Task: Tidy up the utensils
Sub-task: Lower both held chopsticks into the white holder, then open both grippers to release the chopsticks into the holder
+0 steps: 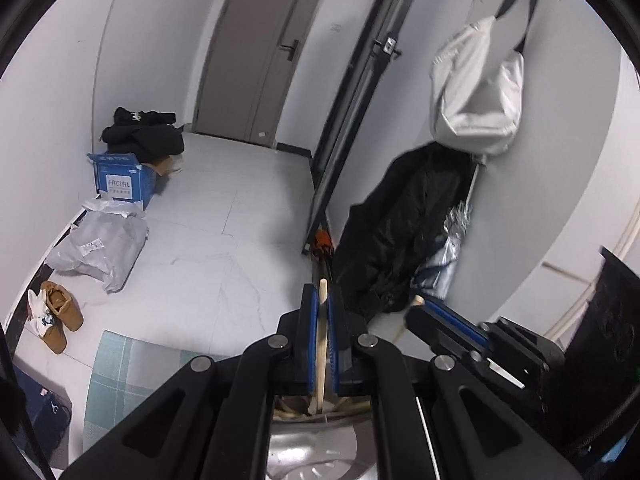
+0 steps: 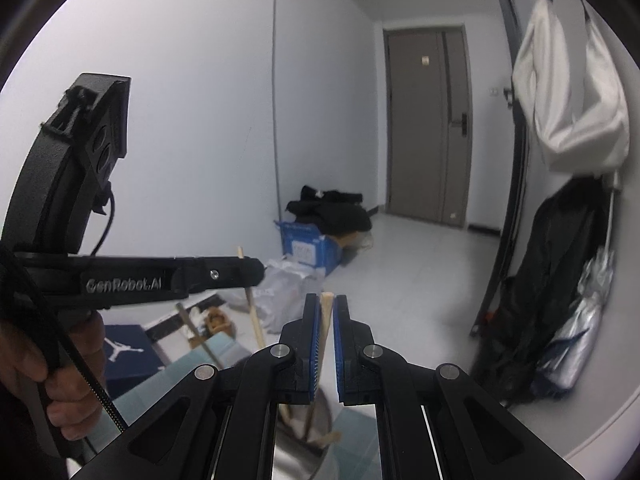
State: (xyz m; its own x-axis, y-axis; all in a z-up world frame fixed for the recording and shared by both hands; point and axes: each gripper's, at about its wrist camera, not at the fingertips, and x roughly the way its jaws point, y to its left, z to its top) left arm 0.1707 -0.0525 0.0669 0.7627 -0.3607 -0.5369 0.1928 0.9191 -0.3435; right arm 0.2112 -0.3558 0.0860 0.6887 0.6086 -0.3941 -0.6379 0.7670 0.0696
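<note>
Left gripper: jaws clenched on a wooden chopstick above the steel holder. Right gripper, just beside: jaws clenched on a second wooden stick. Beyond the holder, open floor runs to the door.

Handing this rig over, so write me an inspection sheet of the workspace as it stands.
Surface: pale tiled floor; a metal container sits below the grippers.
Job's things: a wooden stick in the left gripper, a wooden utensil handle in the right.
Clutter: blue box, grey parcel bag, tan shoes, dark clothes.
Grippers: left gripper shut on the stick; right gripper shut on the handle.
Cables: a black cable hangs from the left unit.
Surroundings: closed door, white bag and black coat hanging on the wall.
</note>
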